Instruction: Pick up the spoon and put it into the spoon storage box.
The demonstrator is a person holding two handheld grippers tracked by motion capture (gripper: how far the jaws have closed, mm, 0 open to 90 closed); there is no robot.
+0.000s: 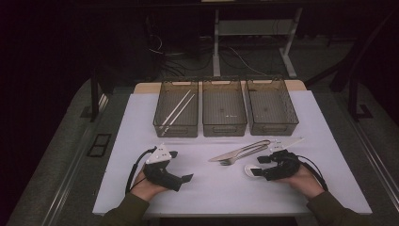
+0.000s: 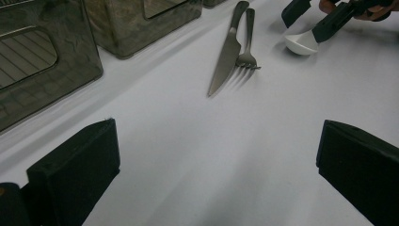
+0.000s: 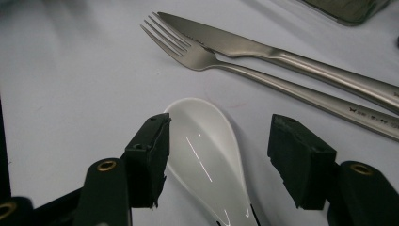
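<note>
Between parted right tool (image 3: 219,162): white spoon (image 3: 207,155); fork (image 3: 263,75) handle marking illegible; left tool (image 2: 216,174) apart.

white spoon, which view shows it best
The right gripper view: the white spoon lies close up between the open jaws. The left gripper view shows its bowl far off; the high view gives a small white patch.

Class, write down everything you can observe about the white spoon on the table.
The spoon is white and glossy, seemingly ceramic, with a deep oval bowl facing up and catching streaks of light. It lies flat on the white table, apart from the fork and knife. The open right gripper straddles it: one of the fingers sits at the bowl's edge, the other stands clear. Its handle is hidden.
</note>
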